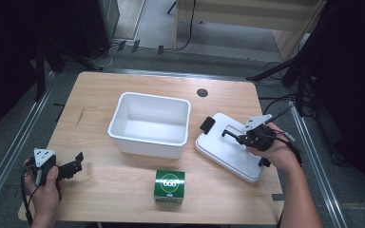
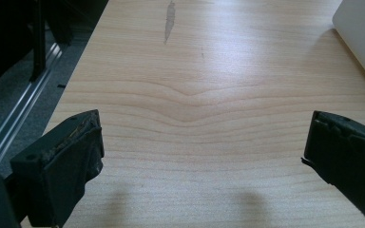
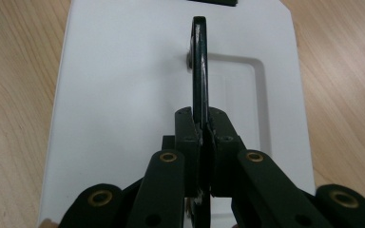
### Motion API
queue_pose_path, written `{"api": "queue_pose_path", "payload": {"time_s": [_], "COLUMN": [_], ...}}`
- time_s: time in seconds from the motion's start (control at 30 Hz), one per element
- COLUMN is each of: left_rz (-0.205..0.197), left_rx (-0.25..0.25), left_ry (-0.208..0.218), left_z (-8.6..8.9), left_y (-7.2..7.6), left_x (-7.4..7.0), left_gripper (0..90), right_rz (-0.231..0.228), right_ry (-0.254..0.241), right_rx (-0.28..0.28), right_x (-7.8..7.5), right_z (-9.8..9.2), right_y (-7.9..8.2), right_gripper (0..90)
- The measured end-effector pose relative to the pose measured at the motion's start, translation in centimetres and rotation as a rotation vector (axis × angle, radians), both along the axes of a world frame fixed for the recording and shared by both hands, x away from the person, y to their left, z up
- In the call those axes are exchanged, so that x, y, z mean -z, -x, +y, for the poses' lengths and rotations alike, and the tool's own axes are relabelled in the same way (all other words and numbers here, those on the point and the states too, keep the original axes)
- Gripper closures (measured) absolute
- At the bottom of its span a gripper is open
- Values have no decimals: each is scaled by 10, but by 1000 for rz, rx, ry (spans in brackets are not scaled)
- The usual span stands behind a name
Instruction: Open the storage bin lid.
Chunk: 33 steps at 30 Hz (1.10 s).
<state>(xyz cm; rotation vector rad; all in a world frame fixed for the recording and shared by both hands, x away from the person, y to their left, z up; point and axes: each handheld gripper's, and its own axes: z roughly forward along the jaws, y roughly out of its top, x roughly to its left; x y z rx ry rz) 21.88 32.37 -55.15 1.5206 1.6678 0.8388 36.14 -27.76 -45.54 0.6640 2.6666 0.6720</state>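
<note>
White lid (image 1: 228, 147) is lying right of the white bin (image 1: 149, 124), and the right gripper (image 1: 240, 138) is pinching its black handle (image 3: 199, 66). Left of the bin, the left gripper (image 1: 78, 164) is waiting with jaws wide.

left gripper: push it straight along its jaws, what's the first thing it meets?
Likely the white tub, though depth is unclear. The left gripper, jaws open, points across bare table; the tub's wall sits at the right edge of its view.

I see even overhead light, soft shadows below the left gripper (image 2: 204, 156) fingers, dark surroundings, slight softness throughout.
</note>
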Motion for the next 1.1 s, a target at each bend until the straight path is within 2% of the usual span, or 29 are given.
{"api": "queue_pose_path", "payload": {"time_s": [0.2, 0.4, 0.47, 0.57, 0.67, 0.9, 1.0, 1.07, 1.1], "left_rz": [-1, -1, -1, -2, 1, -1, -1, -1, -1], "left_rx": [0, -2, -2, -2, 0, -1, -1, 0, -1], "left_ry": [0, 3, 2, 1, 3, 0, 0, 0, 0], "left_z": [0, 0, 0, 0, 0, 0, -1, 0, 0], "left_y": [0, 0, 0, 0, 0, 0, 0, 0, 0], "left_x": [0, 0, 0, 0, 0, 0, 0, 0, 0], "left_gripper": [0, 0, 0, 0, 0, 0, 0, 0, 0], "right_rz": [17, 34, 58, 68, 87, 82, 89, 82, 73], "right_ry": [14, 24, 13, 11, 3, -11, -2, 2, 3], "right_rx": [5, -1, -15, -29, -32, -38, -6, 0, -9], "right_x": [11, 14, 14, 13, 11, 3, -4, -8, -10], "right_z": [1, 3, 3, 6, 9, 15, 20, 25, 28], "right_y": [1, 4, 5, 9, 12, 18, 21, 24, 26], "right_gripper": [852, 845, 789, 698, 560, 369, 208, 127, 116]}}
